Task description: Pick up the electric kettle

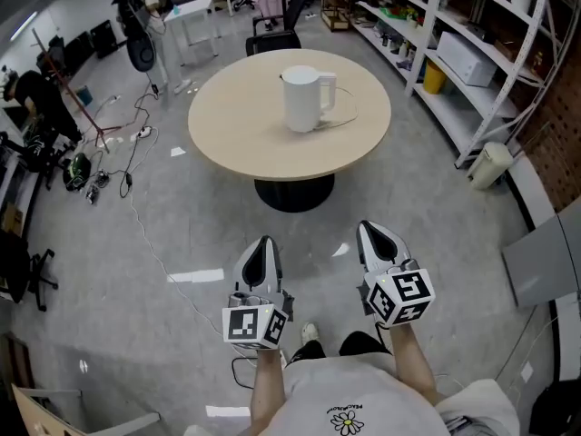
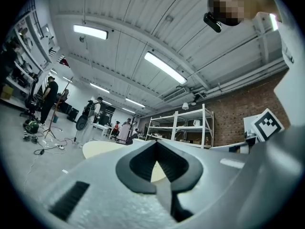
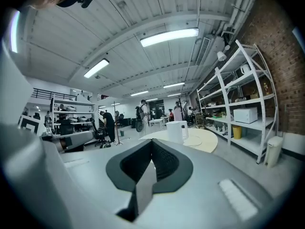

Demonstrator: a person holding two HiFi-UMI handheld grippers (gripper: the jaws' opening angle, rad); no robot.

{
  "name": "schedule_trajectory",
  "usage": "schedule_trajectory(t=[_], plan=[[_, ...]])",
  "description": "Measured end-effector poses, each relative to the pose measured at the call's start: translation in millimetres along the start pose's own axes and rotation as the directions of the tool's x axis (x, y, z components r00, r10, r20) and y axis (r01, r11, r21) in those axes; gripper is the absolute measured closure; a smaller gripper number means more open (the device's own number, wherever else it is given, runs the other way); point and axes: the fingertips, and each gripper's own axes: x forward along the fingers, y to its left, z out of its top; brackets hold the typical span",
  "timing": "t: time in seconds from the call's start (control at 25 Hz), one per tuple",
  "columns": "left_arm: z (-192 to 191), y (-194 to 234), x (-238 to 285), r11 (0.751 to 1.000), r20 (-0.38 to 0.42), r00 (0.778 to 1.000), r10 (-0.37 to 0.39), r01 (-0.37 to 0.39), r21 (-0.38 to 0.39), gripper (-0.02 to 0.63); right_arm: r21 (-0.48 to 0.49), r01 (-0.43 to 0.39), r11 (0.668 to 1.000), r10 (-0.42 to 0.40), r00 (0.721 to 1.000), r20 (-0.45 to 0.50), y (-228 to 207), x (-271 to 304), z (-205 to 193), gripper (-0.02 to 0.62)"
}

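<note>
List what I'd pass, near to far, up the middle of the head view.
The left gripper and right gripper, side by side → grey floor → round table → white kettle → black office chair.

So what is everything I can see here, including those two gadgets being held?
electric kettle: one, white, on the table, handle to the right in the head view
round table: one, beige top on a black base, ahead of the person
office chair: one, black, behind the table
shelving: one run, white, along the right side
microwave: one, white, on a shelf
yellow container: one, on a lower shelf
cables: several, dark and white, on the floor at left
left gripper: one, grey and black, shut, empty, short of the table
right gripper: one, grey and black, shut, empty, beside the left
</note>
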Motion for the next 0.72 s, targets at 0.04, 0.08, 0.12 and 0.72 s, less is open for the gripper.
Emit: schedule_trajectory(t=[0.04,0.08,0.12,0.72], plan=[[1,8,10,1.000,-0.004,1.000,-0.010,0.009,-0.002,0.607,-0.004,0.007,1.000,-0.007,1.000,-0.005,0,13,1,0.591],[0,14,20,1.000,-0.010,1.000,-0.020,0.020,-0.005,0.607,-0.007,0.013,1.000,-0.013,1.000,-0.013,-1,24,1,0.591],[-2,18,29,1.000,-0.018,0.999,-0.030,0.030,-0.006,0.607,-0.007,0.017,1.000,-0.017,1.000,-0.020,-2,34,1,0.591],[-38,97,246,0.998,-0.072,0.995,-0.068,0.067,-0.018,0.607,0.068,0.033,0.997,-0.037,0.998,0.058,-120,239,26,0.591]])
